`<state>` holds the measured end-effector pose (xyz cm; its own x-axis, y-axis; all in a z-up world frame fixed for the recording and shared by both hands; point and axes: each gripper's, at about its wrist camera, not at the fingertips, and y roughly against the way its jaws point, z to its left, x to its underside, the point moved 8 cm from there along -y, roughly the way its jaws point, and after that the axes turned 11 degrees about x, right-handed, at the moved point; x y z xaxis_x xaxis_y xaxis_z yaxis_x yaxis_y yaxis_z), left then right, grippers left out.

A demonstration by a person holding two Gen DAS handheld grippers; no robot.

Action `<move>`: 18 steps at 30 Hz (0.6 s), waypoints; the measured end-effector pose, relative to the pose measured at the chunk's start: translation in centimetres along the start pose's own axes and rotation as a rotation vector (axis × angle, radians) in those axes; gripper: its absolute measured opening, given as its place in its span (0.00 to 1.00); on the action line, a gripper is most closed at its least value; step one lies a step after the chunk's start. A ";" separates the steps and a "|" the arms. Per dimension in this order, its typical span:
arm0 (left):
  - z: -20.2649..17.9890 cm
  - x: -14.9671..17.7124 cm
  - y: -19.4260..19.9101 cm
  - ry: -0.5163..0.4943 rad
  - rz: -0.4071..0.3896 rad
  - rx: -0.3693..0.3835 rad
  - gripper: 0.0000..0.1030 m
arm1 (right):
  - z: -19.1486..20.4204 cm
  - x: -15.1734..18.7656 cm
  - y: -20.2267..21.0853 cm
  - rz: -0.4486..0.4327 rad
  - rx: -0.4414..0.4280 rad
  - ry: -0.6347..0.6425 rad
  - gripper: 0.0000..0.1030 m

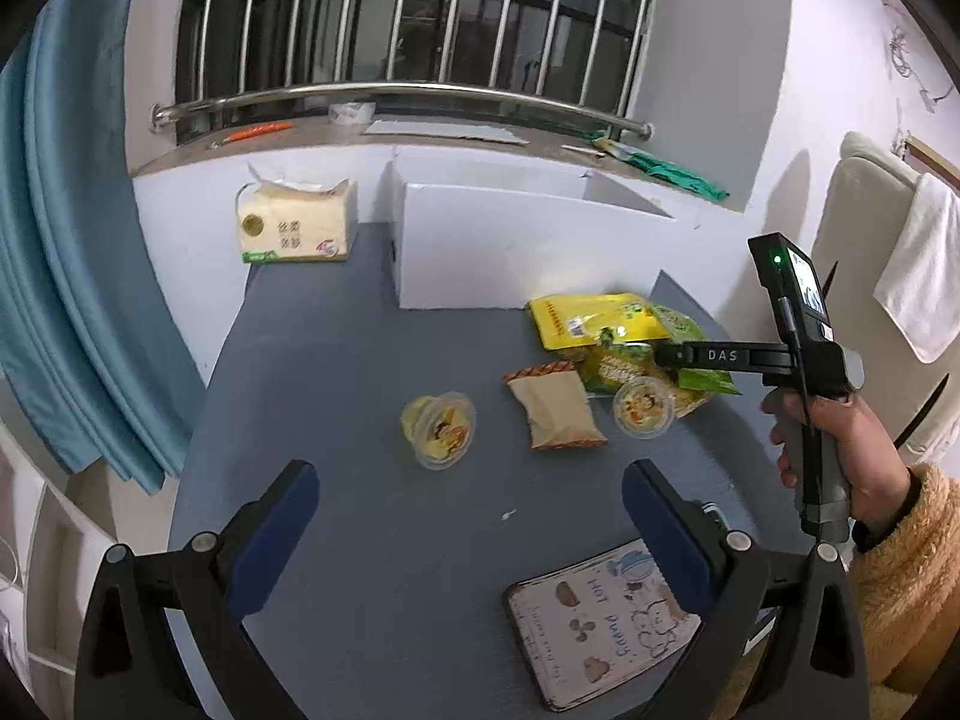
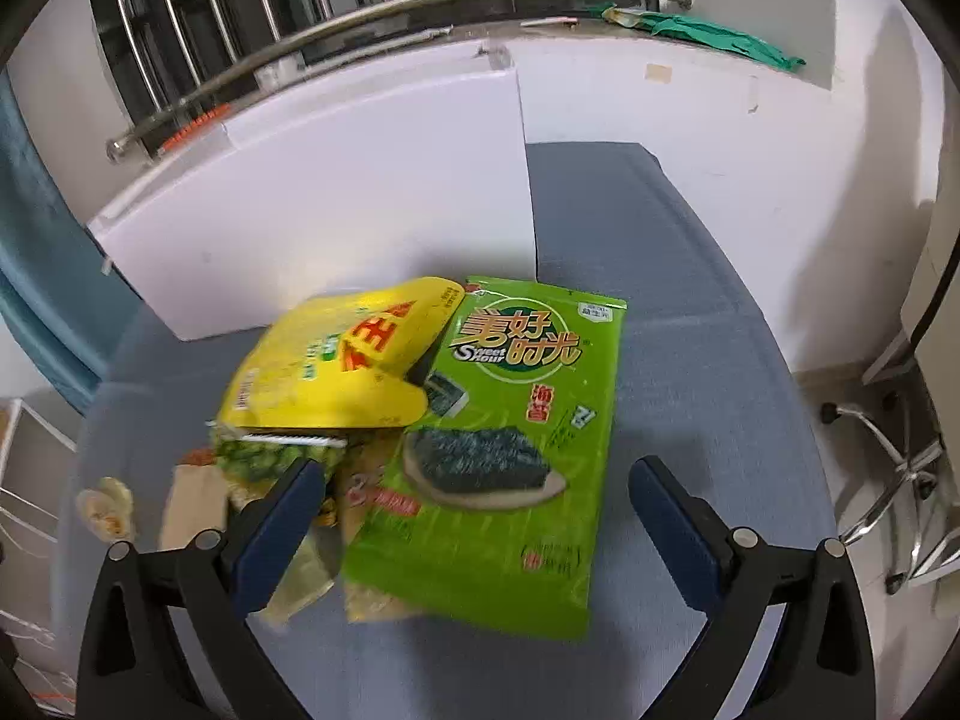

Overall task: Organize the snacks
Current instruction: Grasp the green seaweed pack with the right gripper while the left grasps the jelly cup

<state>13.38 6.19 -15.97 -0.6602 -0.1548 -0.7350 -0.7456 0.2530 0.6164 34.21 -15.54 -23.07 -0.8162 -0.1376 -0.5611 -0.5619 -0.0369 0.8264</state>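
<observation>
Beside the white box (image 2: 336,204), the right gripper (image 2: 474,504) hung spread-jawed over the green seaweed packet (image 2: 516,420); the left gripper (image 1: 471,504) gaped, holding nothing.

Both views are evenly and rather coolly lit from indoor light overhead, while the barred window (image 1: 414,18) behind is dark. Soft shadows fall on the white wall (image 1: 708,138) at right. Glare glints off the yellow snack bag (image 1: 591,315). The right wrist view is motion-blurred, smearing the yellow bag and lower-left packets. Fisheye bending curves the rail (image 2: 372,18), and black corners vignette both pictures.
</observation>
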 end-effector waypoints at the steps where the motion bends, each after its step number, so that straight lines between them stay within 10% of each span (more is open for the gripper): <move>1: 0.2 0.1 -0.1 0.006 0.003 0.001 1.00 | 0.0 0.1 -0.4 0.017 -0.005 0.004 0.74; 18: 1.5 -0.3 -6.2 -0.031 0.116 -0.025 1.00 | -5.8 3.8 8.5 -0.112 -0.146 -0.124 0.72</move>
<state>18.34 6.16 -19.94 -0.7393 -0.0964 -0.6664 -0.6667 0.2435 0.7044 27.11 -22.17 -17.94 -0.7649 -0.0022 -0.6441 -0.6322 -0.1893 0.7514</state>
